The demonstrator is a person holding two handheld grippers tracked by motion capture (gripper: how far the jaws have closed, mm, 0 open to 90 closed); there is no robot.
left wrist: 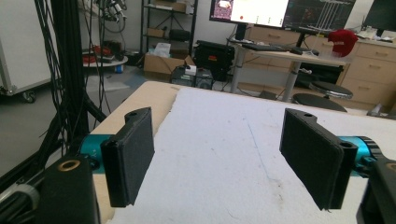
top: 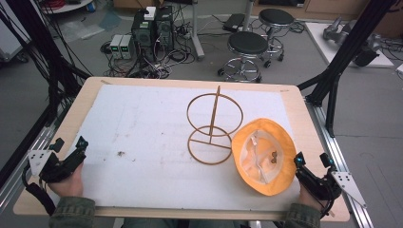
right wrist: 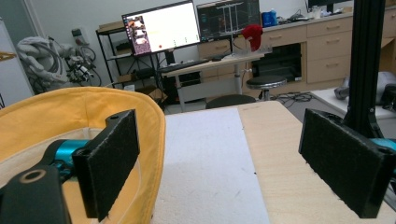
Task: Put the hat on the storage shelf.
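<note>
We see the desk (top: 294, 102), a light wooden top that carries a white foam sheet (top: 142, 137) over most of its surface. On the right half of that sheet lies the yellow bucket hat (top: 263, 156), upside down, its pale lining facing up and its brim spread flat; its near edge reaches close to the near right corner of the sheet. Just beside the hat, on its left, stands the wooden ring stand (top: 213, 128): a flat ring resting on the sheet, an upright post, and a second ring held higher; the lower ring lies just beside the hat's brim, and we cannot tell whether they touch. The right hand-held gripper (top: 311, 159) rests at the near right edge of the desk, right next to the hat's brim. In the right gripper view its jaws stand wide apart and released, with the hat's brim (right wrist: 156, 140) just inside the left jaw and no pad pressing on it. The left hand-held gripper (top: 70, 145) lies at the near left edge of the desk, well apart from the hat. In the left gripper view its jaws are also spread and released, with bare white sheet between them.
</note>
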